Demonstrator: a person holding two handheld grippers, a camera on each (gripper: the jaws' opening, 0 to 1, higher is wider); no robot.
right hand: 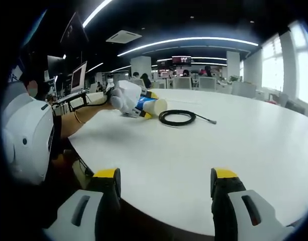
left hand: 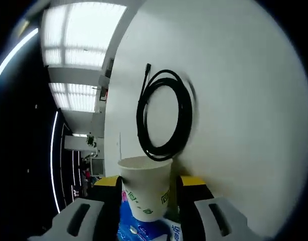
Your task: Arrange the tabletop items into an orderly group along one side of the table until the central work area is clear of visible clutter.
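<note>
Your left gripper [left hand: 146, 201] is clamped on a white paper cup [left hand: 145, 188] with green marks, low centre of the left gripper view, blue wrapper under it. Black coiled cable [left hand: 164, 115] sits mid-frame on the white counter [left hand: 244, 125], just beyond the cup. Your right gripper [right hand: 166, 183] is wide open, holding nothing, at the counter edge.

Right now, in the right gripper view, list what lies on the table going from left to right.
Left claw holding the paper cup → coiled black cable → its loose plug end.
</note>
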